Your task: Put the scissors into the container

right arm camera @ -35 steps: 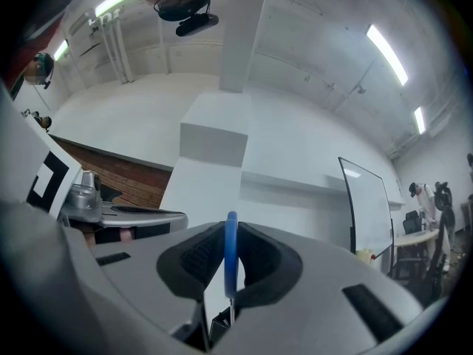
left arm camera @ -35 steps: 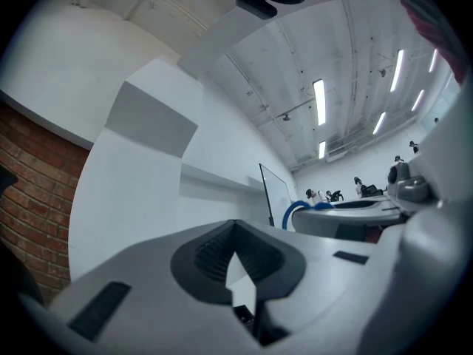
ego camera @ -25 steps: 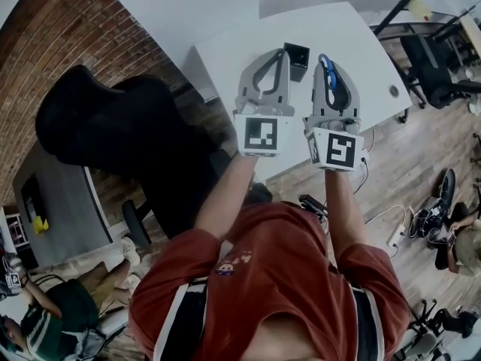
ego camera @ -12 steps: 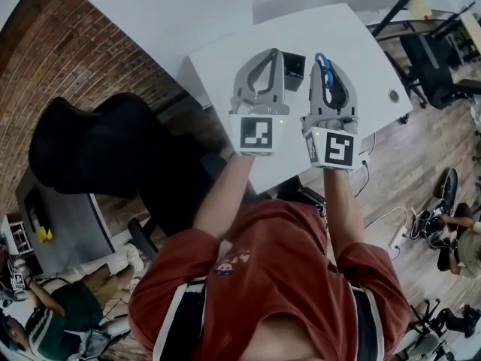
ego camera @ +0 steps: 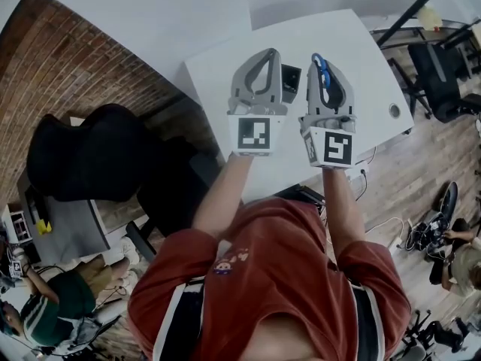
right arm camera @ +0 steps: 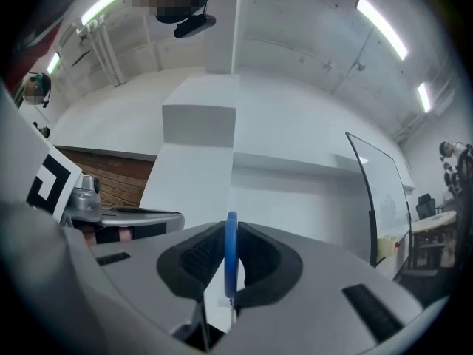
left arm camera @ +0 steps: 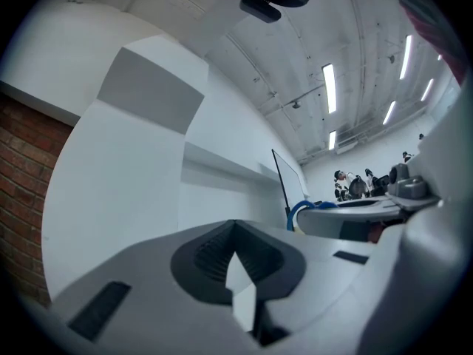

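Above the white table [ego camera: 361, 59], the right gripper [ego camera: 322, 62] has its fingers clamped on the blue-handled scissors [right arm camera: 230, 254]. The left gripper [ego camera: 263, 53], fingers pressed together and empty, sits at its 9 o'clock, with the black container [ego camera: 291, 74] between them.

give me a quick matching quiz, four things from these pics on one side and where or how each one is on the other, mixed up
Things:
1. scissors
2. container
3. left tool
4. black chair

Place or state:
a. on the floor, to the left of the table in the head view
b. blue handle clamped between the jaws of the right tool
c. shut, with nothing in it
d. standing on the white table, partly hidden behind the left tool

Pairs: 1-b, 2-d, 3-c, 4-a
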Tool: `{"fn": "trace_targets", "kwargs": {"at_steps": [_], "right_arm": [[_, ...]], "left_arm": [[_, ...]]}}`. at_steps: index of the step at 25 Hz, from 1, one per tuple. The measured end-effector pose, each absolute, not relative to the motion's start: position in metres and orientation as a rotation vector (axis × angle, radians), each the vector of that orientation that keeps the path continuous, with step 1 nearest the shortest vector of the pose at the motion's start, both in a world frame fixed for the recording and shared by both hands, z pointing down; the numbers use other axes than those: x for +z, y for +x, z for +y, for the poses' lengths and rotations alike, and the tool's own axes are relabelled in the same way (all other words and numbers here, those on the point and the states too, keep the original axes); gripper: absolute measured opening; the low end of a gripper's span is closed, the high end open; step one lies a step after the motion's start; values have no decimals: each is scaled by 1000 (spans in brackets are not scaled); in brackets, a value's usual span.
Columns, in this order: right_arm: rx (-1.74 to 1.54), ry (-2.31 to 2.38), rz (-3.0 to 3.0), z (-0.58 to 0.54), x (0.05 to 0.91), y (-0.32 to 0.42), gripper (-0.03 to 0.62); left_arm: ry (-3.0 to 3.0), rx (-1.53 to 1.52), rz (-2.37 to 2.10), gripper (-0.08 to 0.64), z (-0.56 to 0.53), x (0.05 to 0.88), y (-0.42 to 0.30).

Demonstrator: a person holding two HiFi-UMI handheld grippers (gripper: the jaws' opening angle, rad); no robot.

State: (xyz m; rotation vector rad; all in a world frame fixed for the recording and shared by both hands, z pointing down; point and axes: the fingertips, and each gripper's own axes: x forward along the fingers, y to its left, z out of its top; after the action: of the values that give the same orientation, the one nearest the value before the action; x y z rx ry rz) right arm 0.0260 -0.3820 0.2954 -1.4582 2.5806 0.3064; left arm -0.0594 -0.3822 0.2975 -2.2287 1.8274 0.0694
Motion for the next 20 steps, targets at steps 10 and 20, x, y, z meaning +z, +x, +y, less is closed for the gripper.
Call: {"fn": "trace_targets", "kwargs": {"at_steps": [10,20], "right_arm": [[237,-1406,2644,-401,318,16,55],[162,-1371,2696,-410,345,7,55]], "left_arm": [[-2232,28,1900,12,-397,318,-64],[-2232,-26,1963,12,-399,344,-73]]}}
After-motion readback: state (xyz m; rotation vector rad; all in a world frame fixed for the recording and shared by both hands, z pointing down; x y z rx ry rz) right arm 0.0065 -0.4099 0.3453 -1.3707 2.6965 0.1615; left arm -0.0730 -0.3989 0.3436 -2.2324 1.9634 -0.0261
